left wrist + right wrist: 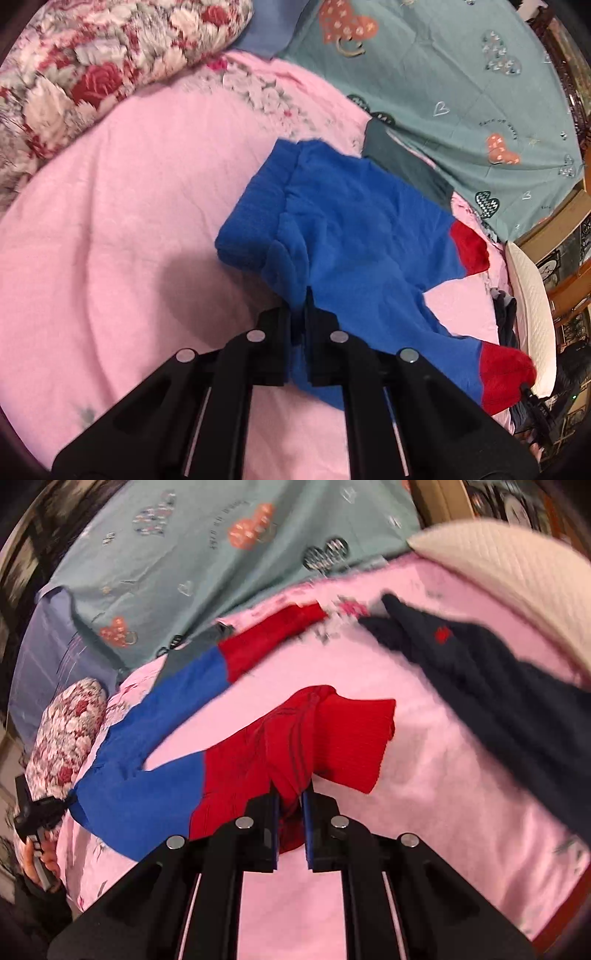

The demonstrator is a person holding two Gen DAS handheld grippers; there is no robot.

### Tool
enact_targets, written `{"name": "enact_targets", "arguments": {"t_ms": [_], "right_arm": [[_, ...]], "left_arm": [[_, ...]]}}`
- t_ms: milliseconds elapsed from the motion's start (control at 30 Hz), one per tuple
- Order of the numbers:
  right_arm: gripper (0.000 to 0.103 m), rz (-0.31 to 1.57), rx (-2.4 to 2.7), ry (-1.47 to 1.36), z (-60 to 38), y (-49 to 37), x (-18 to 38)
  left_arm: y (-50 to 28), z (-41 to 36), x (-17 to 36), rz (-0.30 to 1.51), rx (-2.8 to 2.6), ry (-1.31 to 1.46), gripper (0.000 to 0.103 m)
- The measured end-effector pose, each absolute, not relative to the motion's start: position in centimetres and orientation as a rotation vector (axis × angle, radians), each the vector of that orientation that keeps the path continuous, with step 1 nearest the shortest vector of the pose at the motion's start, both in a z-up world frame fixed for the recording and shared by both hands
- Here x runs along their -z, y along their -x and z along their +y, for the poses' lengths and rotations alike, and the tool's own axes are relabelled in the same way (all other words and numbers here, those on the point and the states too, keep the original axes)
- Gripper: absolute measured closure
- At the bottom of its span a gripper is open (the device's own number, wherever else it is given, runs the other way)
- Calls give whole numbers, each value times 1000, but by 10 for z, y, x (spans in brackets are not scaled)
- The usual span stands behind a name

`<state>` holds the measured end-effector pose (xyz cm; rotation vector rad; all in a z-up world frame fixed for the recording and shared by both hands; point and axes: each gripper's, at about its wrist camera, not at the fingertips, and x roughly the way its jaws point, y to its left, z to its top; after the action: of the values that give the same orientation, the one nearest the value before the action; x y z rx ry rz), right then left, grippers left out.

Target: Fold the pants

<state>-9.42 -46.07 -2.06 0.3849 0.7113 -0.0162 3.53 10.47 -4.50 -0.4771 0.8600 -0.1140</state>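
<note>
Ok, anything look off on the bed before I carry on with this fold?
Mostly fine. The blue pants are bunched and creased at the waist end, where the left gripper pinches them. The red cuff in the right gripper is crumpled, and the two legs lie splayed apart. A dark garment sits nearby on the pink sheet.

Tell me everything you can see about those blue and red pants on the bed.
The pants are soft, fleecy-looking fabric, bright blue with red cuffs at the leg ends. They lie rumpled on the pink bedsheet, legs spread apart, waist end bunched into a thick fold. The left gripper has its jaws closed on the blue cloth near the waist; the right gripper pinches the nearer red cuff, lifting and creasing it. The farther leg lies flat, near the teal heart-print cover.
</note>
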Motion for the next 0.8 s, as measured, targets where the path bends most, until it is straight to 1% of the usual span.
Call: {"name": "enact_targets", "arguments": {"t_ms": [100,200,267,300,333,367,400,433,467,500,533,567,633,700,733,800], "right_arm": [[92,752,46,-378,-466,102,20],[91,860,69,-380,-472,99,50],[83,946,89,-372,-474,93,76],[82,971,103,-371,-477,91,87],[80,950,106,-377,-478,94,87],[68,938,132,-358,-479,98,83],[66,909,164,-330,-479,103,76],[60,909,164,-330,-479,103,76],[52,882,171,-328,-482,107,68],[51,861,168,-334,-483,112,62],[51,844,169,-328,-485,114,56],[51,834,167,-323,-485,117,53],[51,830,155,-332,-482,121,52],[51,831,136,-339,-477,123,54],[51,831,120,-337,-473,122,56],[51,838,110,-315,-463,120,60]], "left_arm": [[-5,110,27,814,74,456,101],[14,131,23,777,-27,432,101],[12,148,39,830,-81,459,101],[10,154,48,860,-84,476,101],[10,152,55,885,-74,472,101],[12,146,56,890,-56,456,100],[14,136,55,885,-20,441,98],[15,125,53,877,26,435,89],[15,116,51,874,53,428,67],[13,104,49,869,71,415,50],[9,92,47,857,72,392,37],[5,82,48,855,68,369,34],[-11,67,57,885,50,334,34],[-25,68,73,928,31,393,34],[-34,68,81,955,13,400,36],[-40,70,85,949,-11,406,41]]}}
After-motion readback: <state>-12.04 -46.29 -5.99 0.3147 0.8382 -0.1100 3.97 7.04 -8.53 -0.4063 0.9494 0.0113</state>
